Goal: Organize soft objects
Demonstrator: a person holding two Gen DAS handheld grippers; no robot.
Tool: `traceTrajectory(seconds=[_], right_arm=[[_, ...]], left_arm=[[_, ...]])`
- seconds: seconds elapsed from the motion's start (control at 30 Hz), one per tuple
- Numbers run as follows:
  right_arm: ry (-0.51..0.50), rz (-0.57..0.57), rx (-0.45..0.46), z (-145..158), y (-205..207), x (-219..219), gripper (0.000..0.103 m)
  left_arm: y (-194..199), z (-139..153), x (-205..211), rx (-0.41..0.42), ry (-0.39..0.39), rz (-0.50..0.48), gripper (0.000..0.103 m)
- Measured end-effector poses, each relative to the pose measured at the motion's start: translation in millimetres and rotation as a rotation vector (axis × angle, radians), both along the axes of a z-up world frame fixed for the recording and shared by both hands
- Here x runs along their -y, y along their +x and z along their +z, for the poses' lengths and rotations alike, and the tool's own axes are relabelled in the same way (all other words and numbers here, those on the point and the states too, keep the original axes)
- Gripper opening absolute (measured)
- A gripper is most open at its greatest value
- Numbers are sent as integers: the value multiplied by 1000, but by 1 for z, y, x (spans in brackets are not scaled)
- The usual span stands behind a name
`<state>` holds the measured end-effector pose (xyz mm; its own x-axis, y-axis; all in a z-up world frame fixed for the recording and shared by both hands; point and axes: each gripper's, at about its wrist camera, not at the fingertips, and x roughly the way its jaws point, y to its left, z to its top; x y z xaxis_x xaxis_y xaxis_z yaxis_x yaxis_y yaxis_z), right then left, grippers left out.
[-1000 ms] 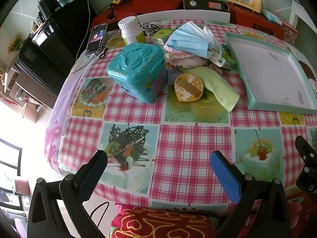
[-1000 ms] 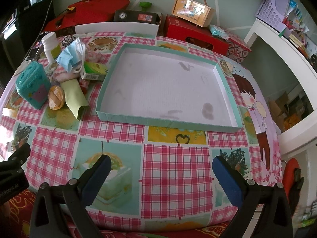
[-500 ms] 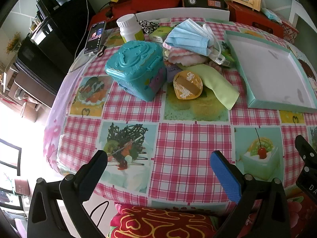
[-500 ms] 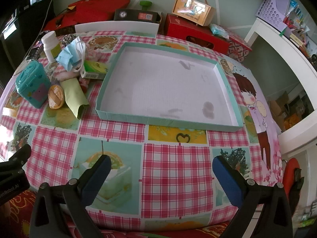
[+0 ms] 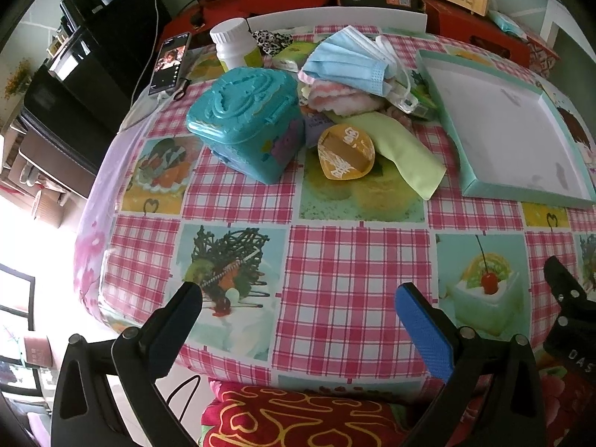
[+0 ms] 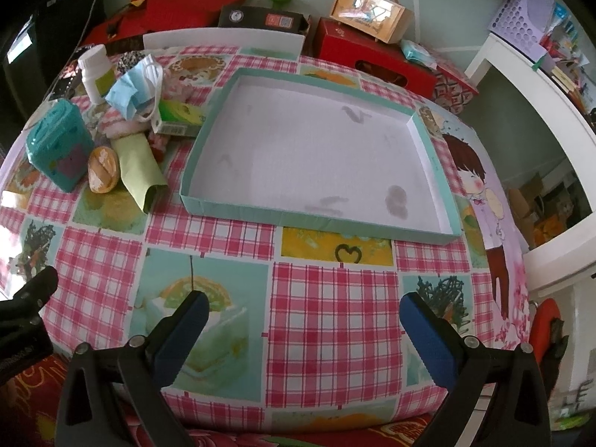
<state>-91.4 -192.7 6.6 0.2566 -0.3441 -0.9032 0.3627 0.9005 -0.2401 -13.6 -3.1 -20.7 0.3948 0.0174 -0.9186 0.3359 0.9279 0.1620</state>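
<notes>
A pile of soft things lies at the table's far left: a blue face mask [image 5: 348, 63] [image 6: 130, 87], a pink-and-white fluffy cloth [image 5: 342, 98] [image 6: 119, 124] and a light green pouch [image 5: 400, 149] [image 6: 138, 167]. An empty teal-rimmed tray [image 6: 316, 219] [image 5: 473, 186] lies to their right. My left gripper [image 5: 298, 305] hangs open over the near table edge, well short of the pile. Open too, my right gripper [image 6: 303, 307] hovers in front of the tray. Neither holds anything.
A teal plastic box [image 5: 246, 119] [image 6: 59, 149], an orange jelly cup [image 5: 346, 152] [image 6: 104, 169], a white bottle [image 5: 234, 44] [image 6: 95, 70], a green carton [image 6: 178, 115] and a phone [image 5: 169, 63] crowd the pile. Red boxes [image 6: 372, 59] stand behind the table. A red cushion [image 5: 298, 417] lies below the near edge.
The left gripper has drifted slightly forward and left; the pile looks a little nearer. The right gripper has barely moved. Both stay open.
</notes>
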Motion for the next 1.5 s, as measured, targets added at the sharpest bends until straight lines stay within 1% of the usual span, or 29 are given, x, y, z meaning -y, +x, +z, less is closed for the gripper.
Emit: traceTrajectory(seconds=[0.1,0.2,0.27,0.37,0.5,0.63,0.83,0.93,1.03,1.17,1.43,1.5], right_arm=[[-18,6,-14,0,1,-2,103],[-25,29,24,10,1,-5,103],[-13,44,51,16,6,-5,103],[30,54,108,27,20,-3,103],[76,61,163,38,44,-3,103],[92,78,209,46,70,0,103],[109,61,289,58,97,20,103],[113,58,310,59,112,29,103],[145,67,328,57,126,30,103],[211,89,342,48,146,28,103],[274,171,326,24,164,12,103],[295,207,317,16,167,9,103]], left_arm=[[0,7,-3,10,-32,4,103],[4,18,-9,14,-98,12,103],[11,26,-12,14,-152,23,103],[26,40,-13,44,-202,43,103],[48,58,-13,85,-264,60,103],[66,65,-8,108,-298,66,103],[75,49,3,101,-303,65,103],[74,37,11,77,-293,69,103],[74,27,17,67,-282,71,103],[75,18,16,58,-285,96,103],[80,8,4,59,-303,171,103],[82,3,1,42,-314,190,103]])
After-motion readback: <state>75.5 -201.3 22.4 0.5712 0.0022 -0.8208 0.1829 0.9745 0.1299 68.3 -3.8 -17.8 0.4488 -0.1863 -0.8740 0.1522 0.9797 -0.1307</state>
